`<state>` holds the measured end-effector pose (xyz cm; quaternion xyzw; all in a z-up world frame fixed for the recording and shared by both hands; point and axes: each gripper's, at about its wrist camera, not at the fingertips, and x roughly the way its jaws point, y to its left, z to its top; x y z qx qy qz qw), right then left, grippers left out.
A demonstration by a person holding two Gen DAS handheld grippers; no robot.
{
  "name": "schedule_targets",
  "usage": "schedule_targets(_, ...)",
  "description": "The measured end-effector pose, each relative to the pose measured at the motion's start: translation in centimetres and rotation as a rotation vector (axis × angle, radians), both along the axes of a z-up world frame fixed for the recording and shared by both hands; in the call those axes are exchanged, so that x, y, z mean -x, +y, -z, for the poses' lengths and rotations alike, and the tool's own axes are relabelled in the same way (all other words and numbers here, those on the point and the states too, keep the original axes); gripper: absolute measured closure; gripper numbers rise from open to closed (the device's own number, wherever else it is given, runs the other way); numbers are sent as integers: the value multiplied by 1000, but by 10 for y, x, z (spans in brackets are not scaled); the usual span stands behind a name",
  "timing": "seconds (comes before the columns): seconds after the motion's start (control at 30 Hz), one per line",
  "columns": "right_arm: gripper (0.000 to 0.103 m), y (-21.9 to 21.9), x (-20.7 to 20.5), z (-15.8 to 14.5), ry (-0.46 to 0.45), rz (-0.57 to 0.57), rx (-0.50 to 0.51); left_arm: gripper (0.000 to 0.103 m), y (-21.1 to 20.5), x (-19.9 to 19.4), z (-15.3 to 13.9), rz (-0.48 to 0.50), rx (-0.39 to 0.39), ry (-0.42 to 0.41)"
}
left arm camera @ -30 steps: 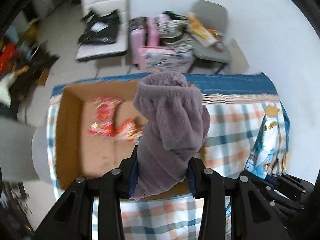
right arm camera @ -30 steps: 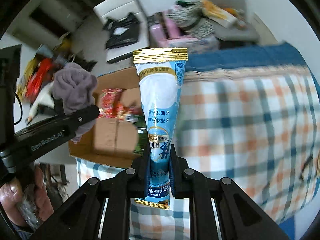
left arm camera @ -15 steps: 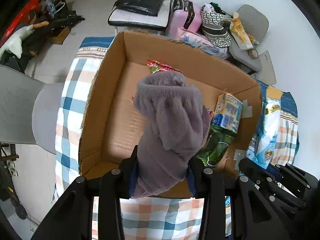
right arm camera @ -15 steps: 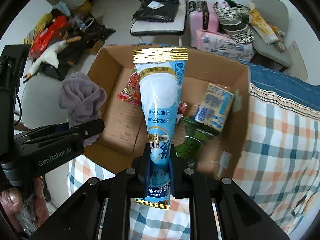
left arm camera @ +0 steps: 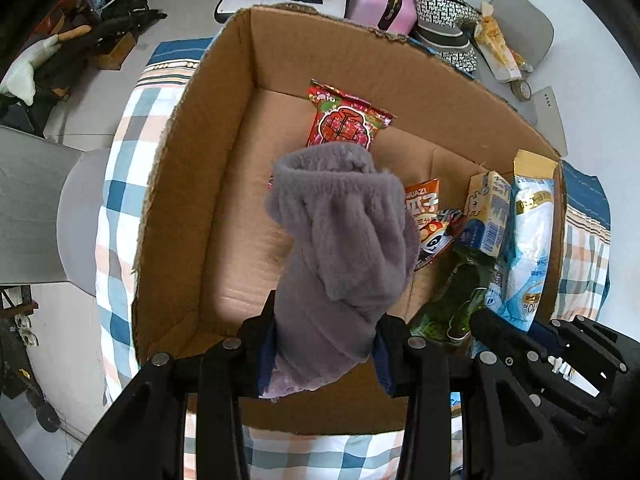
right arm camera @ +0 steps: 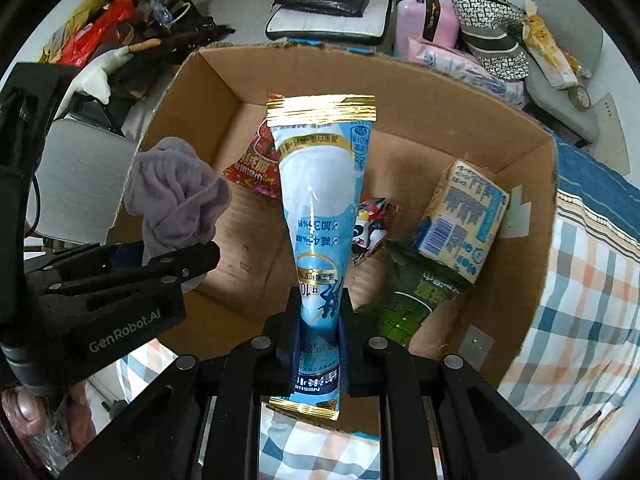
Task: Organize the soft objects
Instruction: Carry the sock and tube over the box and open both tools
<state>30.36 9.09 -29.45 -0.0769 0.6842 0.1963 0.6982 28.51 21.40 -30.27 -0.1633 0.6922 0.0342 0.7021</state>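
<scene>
My left gripper [left arm camera: 324,344] is shut on a fluffy purple sock [left arm camera: 340,240], held upright over the near left part of an open cardboard box [left arm camera: 224,128]; the sock also shows in the right wrist view [right arm camera: 176,200]. My right gripper [right arm camera: 318,336] is shut on a blue and white snack pouch [right arm camera: 320,208] with gold ends, held over the box [right arm camera: 516,304] near its front edge. The pouch shows in the left wrist view [left arm camera: 528,240] at the box's right wall.
In the box lie red snack packets [left arm camera: 344,124], a yellow-blue carton [right arm camera: 460,220] and a green packet [right arm camera: 416,296]. The box stands on a checked cloth [right arm camera: 580,320]. Behind are a pink suitcase [right arm camera: 424,16], chairs with bags and floor clutter.
Both grippers have moved forward over the box, which now fills the views. The sock and the pouch are still held the same way.
</scene>
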Motion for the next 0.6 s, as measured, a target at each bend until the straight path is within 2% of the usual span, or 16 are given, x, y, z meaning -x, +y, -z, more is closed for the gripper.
schedule_targets(0.3, 84, 2, -8, 18, 46, -13, -8, 63, -4, -4, 12, 9, -3, 44)
schedule_targets(0.47, 69, -1, -9, 24, 87, -8, -37, 62, -5, -2, 15, -6, -19, 63)
schedule_targets(0.6, 58, -4, -10, 24, 93, 3, -43, 56, -2, 2, 11, -30, -28, 52)
